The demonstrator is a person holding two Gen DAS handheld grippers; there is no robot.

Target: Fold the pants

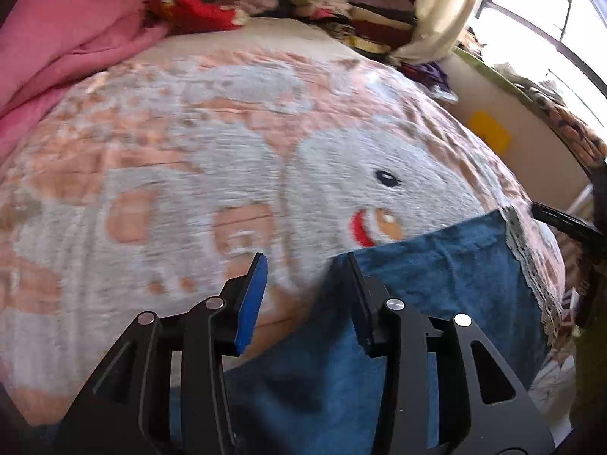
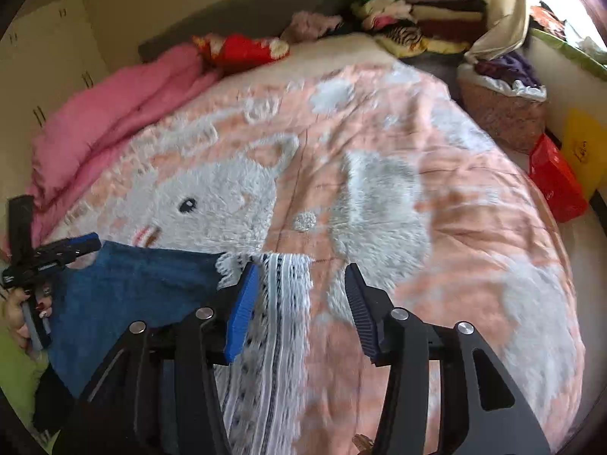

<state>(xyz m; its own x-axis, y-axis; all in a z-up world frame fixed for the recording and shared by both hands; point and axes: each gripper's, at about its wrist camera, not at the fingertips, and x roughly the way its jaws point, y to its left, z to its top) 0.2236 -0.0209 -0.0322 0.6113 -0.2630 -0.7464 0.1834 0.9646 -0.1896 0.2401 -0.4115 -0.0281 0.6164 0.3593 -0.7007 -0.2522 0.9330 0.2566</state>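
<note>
Blue denim pants (image 1: 436,284) with a white lace hem (image 1: 531,276) lie at the near edge of a bed. My left gripper (image 1: 305,261) is open above the pants' left edge, one finger over the denim, holding nothing. In the right wrist view the pants (image 2: 132,288) lie to the lower left and the lace hem (image 2: 280,303) runs between the fingers. My right gripper (image 2: 301,269) is open over that lace edge, holding nothing. The left gripper (image 2: 57,250) shows at the far left of the right wrist view.
The bed wears a peach blanket with a white animal pattern (image 2: 379,197). A pink quilt (image 2: 114,113) lies along the far left. Piled folded clothes (image 2: 417,11) sit at the head. A basket of clothes (image 2: 504,106) and a red bag (image 2: 554,178) stand at the right.
</note>
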